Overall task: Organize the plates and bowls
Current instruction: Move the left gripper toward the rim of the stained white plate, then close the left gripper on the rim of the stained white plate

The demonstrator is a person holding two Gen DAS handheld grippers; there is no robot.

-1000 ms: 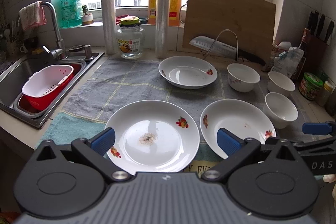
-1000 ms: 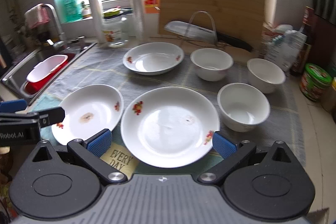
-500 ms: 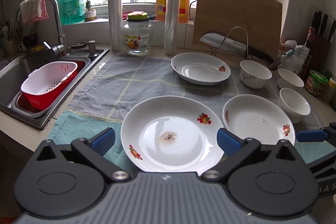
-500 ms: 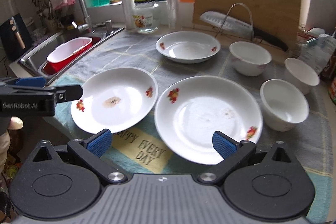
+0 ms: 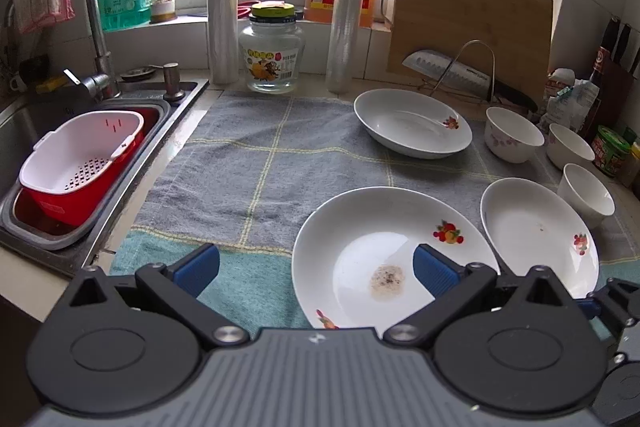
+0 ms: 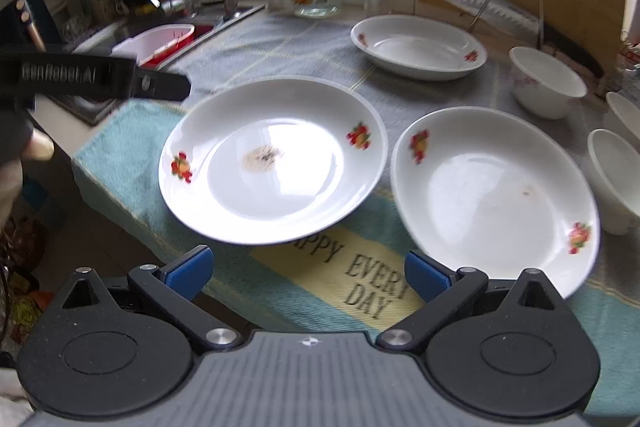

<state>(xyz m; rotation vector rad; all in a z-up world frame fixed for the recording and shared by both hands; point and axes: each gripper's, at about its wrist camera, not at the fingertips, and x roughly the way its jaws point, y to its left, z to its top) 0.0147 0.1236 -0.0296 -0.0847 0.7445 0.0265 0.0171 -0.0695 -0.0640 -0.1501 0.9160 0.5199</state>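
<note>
Three white flowered plates lie on the towel-covered counter. The nearest, a stained plate [image 5: 376, 247] [image 6: 272, 159], sits under the right finger of my open left gripper [image 5: 316, 269]. A second plate [image 5: 536, 231] [image 6: 492, 195] lies beside it on the right, and a third plate [image 5: 412, 123] [image 6: 418, 45] is farther back. Three white bowls [image 5: 512, 133] [image 6: 546, 81] stand along the right side. My right gripper [image 6: 308, 273] is open and empty, low over the towel's front edge between the two near plates. One left gripper finger [image 6: 160, 87] reaches in from the left.
A sink [image 5: 24, 123] holding a red and white strainer basket [image 5: 80, 155] is at the left, with a tap [image 5: 88, 27]. A glass jar [image 5: 272, 55], two rolls, a cutting board [image 5: 468, 27] and a knife on a wire rack line the back. Jars stand at the far right.
Both grippers have shifted left, so the plates now sit further right in each view. The right gripper has come lower and closer to the stained plate. Both stay open.
</note>
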